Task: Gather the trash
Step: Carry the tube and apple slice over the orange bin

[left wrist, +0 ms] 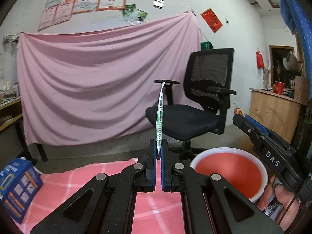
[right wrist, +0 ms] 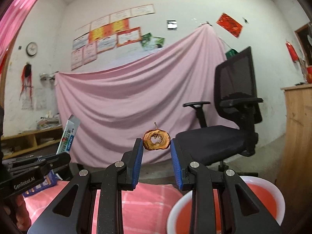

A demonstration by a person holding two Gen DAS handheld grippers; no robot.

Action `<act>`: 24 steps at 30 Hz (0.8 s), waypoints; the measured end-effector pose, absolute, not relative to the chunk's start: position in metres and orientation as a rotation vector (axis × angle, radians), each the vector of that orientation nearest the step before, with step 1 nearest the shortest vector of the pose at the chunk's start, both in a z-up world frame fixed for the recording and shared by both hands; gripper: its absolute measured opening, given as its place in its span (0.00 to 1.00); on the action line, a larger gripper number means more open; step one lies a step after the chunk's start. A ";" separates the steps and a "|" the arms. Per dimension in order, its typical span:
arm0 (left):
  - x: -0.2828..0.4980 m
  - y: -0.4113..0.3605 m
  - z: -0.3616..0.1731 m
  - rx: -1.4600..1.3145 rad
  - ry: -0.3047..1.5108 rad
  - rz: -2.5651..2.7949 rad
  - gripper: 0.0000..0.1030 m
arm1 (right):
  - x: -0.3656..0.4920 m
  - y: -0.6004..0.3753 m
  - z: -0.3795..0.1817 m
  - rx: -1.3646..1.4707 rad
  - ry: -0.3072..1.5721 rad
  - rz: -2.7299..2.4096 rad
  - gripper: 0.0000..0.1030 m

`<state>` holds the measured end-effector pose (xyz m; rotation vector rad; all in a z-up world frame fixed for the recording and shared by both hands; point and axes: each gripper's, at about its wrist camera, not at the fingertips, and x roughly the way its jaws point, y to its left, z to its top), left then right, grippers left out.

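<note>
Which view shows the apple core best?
The right wrist view: the apple core sits centred between the right gripper pads, hollow facing the camera. The left wrist view shows only a small sliver at that gripper's tip.

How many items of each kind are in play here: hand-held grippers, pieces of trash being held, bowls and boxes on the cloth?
Hand-held grippers: 2, left hand-held gripper and right hand-held gripper
Trash held: 2, flat wrapper and dried apple core
Bowls: 1, red-and-white bowl
Boxes: 1, blue box
Total: 6

place: plain home room used as an office | signs: black office chair (left wrist: 197,101) at right, certificates (left wrist: 81,3) on wall upper left, pink sheet (left wrist: 93,81) hung behind, wall clock (right wrist: 31,48) at left
</note>
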<state>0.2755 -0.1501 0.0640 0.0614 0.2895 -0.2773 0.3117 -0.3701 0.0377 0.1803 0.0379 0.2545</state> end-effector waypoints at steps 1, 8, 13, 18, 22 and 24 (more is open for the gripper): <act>0.279 -0.157 0.062 0.064 0.297 -0.293 0.02 | 0.310 -0.373 0.037 0.183 0.041 0.247 0.26; 0.298 -0.201 0.051 0.080 0.351 -0.387 0.02 | 0.317 -0.407 0.023 0.222 0.119 0.172 0.26; 0.309 -0.229 0.041 0.098 0.392 -0.442 0.02 | 0.322 -0.432 0.016 0.281 0.172 0.143 0.26; 0.323 -0.247 0.031 0.088 0.462 -0.488 0.02 | 0.329 -0.449 0.009 0.325 0.219 0.113 0.26; 0.333 -0.257 0.025 0.081 0.521 -0.519 0.02 | 0.334 -0.456 0.003 0.343 0.258 0.092 0.28; 0.335 -0.260 0.022 0.085 0.547 -0.526 0.03 | 0.336 -0.459 0.000 0.352 0.277 0.087 0.36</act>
